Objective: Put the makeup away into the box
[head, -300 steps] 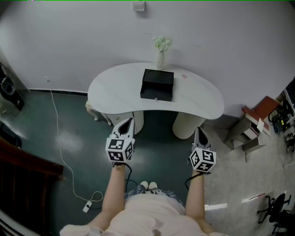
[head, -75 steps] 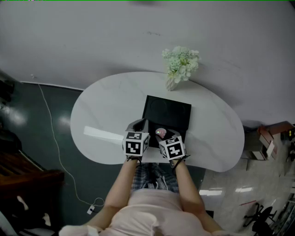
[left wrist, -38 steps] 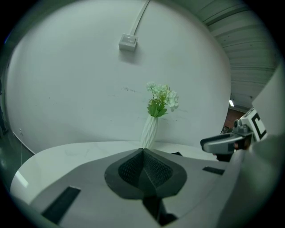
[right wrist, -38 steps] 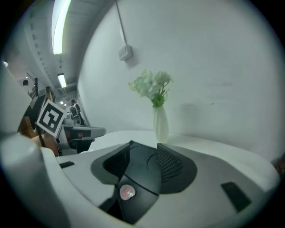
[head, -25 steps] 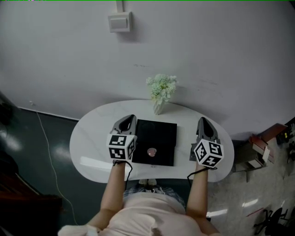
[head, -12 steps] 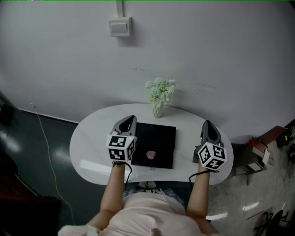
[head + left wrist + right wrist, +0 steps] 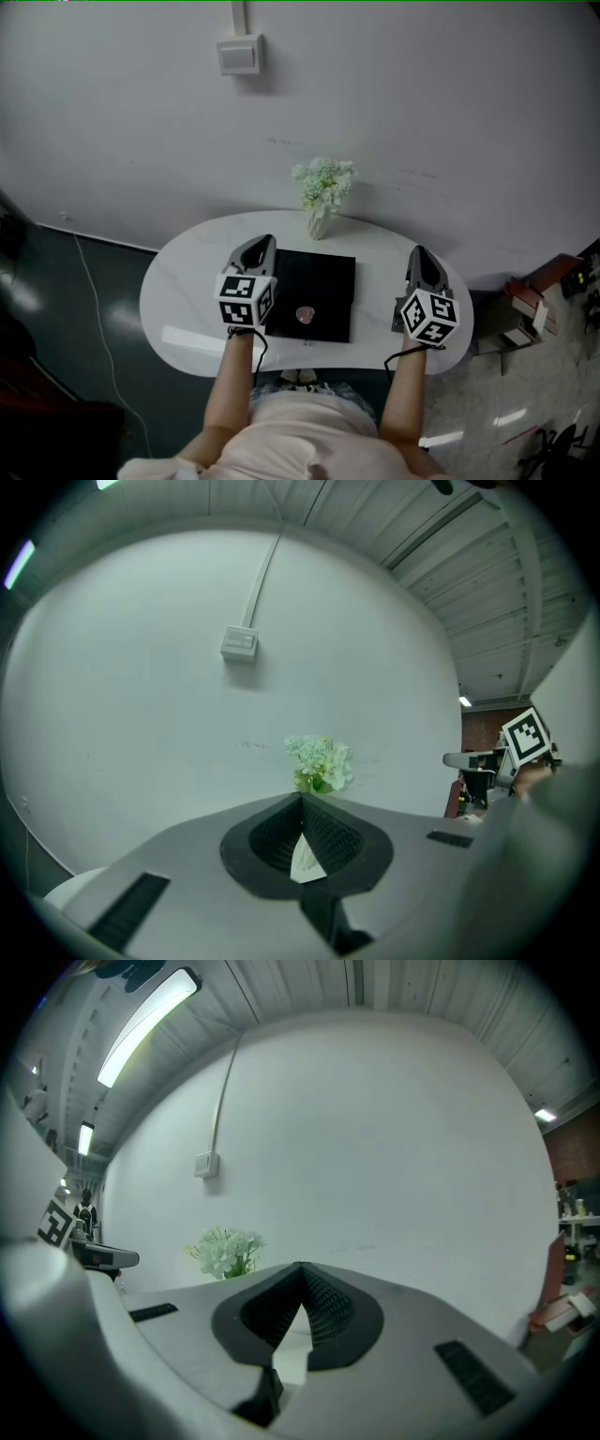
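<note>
A black open box (image 7: 323,277) lies in the middle of the white table (image 7: 187,281). A small pink makeup item (image 7: 305,313) rests inside it near the front edge. My left gripper (image 7: 265,241) hovers over the box's left edge, shut and empty. My right gripper (image 7: 415,251) is off to the right of the box over the table top, also shut with nothing in it. In the left gripper view the left gripper (image 7: 302,797) has its jaws meeting at the tips. The right gripper view shows the right gripper (image 7: 302,1266) closed the same way.
A white vase of pale flowers (image 7: 322,187) stands just behind the box against the wall; it also shows as the flowers (image 7: 319,763) and the flowers (image 7: 223,1251). A switch box (image 7: 237,54) hangs on the wall. Furniture and clutter (image 7: 534,319) sit on the floor at right.
Three seconds ago both grippers were close together at the box's near edge by the pink item; they now stand apart on either side. Over the last second they hardly moved.
</note>
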`<state>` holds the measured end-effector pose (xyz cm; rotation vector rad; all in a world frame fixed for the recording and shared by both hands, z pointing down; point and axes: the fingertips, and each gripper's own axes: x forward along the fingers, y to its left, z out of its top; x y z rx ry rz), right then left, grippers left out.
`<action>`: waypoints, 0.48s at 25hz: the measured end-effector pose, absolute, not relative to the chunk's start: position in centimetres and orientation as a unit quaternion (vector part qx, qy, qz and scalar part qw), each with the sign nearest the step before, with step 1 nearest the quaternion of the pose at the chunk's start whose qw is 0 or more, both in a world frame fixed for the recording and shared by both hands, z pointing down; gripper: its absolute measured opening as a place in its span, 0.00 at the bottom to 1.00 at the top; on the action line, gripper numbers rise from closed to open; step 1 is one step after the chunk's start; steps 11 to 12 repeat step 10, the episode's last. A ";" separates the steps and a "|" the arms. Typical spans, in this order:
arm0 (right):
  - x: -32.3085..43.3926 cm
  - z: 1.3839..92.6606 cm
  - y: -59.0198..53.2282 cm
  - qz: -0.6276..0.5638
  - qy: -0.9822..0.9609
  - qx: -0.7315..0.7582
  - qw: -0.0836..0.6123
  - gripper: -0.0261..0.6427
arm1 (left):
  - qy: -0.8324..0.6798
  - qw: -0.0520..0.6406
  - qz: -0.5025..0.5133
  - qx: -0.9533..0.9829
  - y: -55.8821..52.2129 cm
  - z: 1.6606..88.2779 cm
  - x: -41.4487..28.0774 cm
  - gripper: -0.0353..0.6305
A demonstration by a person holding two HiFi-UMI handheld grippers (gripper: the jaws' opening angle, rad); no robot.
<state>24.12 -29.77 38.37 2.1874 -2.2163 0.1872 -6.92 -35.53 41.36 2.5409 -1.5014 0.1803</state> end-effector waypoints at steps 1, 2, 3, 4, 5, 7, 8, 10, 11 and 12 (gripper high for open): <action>24.1 38.4 -29.8 0.060 -0.711 0.701 0.012 0.06 | -0.505 0.093 0.061 0.856 -35.6 41.4 -6.9 0.09; 24.2 38.4 -29.8 0.060 -0.710 0.701 0.013 0.06 | -0.505 0.093 0.062 0.856 -35.6 41.4 -6.9 0.09; 24.2 38.4 -29.8 0.060 -0.710 0.701 0.014 0.06 | -0.504 0.093 0.062 0.856 -35.6 41.5 -6.8 0.09; 24.3 38.5 -29.8 0.060 -0.710 0.702 0.015 0.06 | -0.504 0.093 0.062 0.857 -35.6 41.5 -6.8 0.09; 24.3 38.5 -29.8 0.060 -0.709 0.702 0.016 0.06 | -0.503 0.093 0.062 0.857 -35.6 41.5 -6.7 0.09; 24.4 38.7 -29.8 0.061 -0.709 0.703 0.018 0.06 | -0.503 0.092 0.063 0.857 -35.7 41.5 -6.7 0.09; 24.4 38.7 -29.9 0.062 -0.708 0.703 0.019 0.06 | -0.502 0.092 0.064 0.857 -35.7 41.5 -6.6 0.09; 24.5 38.8 -29.9 0.063 -0.708 0.703 0.021 0.06 | -0.502 0.092 0.065 0.858 -35.8 41.4 -6.5 0.09; 24.5 38.8 -29.9 0.063 -0.708 0.703 0.021 0.06 | -0.502 0.092 0.065 0.858 -35.8 41.4 -6.5 0.09; 24.5 38.8 -29.9 0.063 -0.708 0.703 0.021 0.06 | -0.502 0.092 0.065 0.858 -35.8 41.4 -6.5 0.09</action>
